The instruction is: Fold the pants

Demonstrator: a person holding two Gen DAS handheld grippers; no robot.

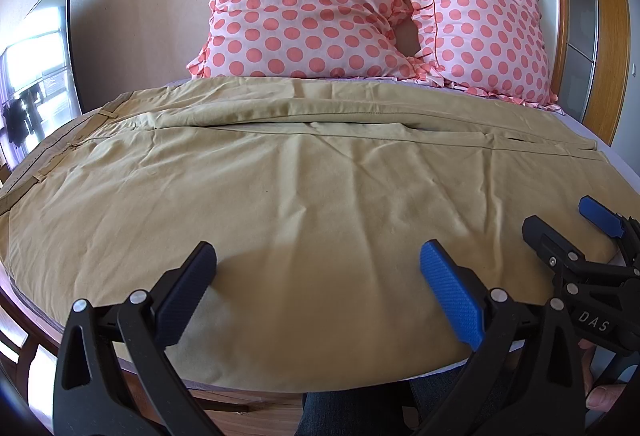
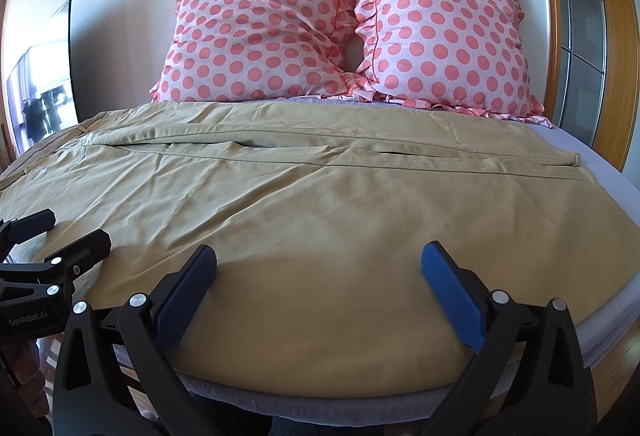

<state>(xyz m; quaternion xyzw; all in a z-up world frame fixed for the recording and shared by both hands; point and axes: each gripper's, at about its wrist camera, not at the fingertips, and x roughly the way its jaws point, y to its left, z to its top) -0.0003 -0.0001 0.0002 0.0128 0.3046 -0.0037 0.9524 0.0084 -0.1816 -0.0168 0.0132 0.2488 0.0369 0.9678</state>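
Nearest the left wrist camera, the left gripper (image 1: 318, 272) hovers with its fingers (image 1: 450, 292) spread wide and released, holding nothing, just above the near edge of the khaki cotton pants (image 1: 304, 172). To its right, the right gripper (image 2: 319, 274) is equally wide open and empty over the same near edge, its blue pads clear of the cloth.

These pants lie flat across the bed (image 2: 608, 172), waistband to the left, leg hems to the right, one leg nearer than the other. Beyond them, two pink polka-dot ruffled pillows (image 2: 344, 32) lean against the far wall.

Whether the fingertips graze the fabric cannot be told. Fisheye edges cut off the waistband at far left.
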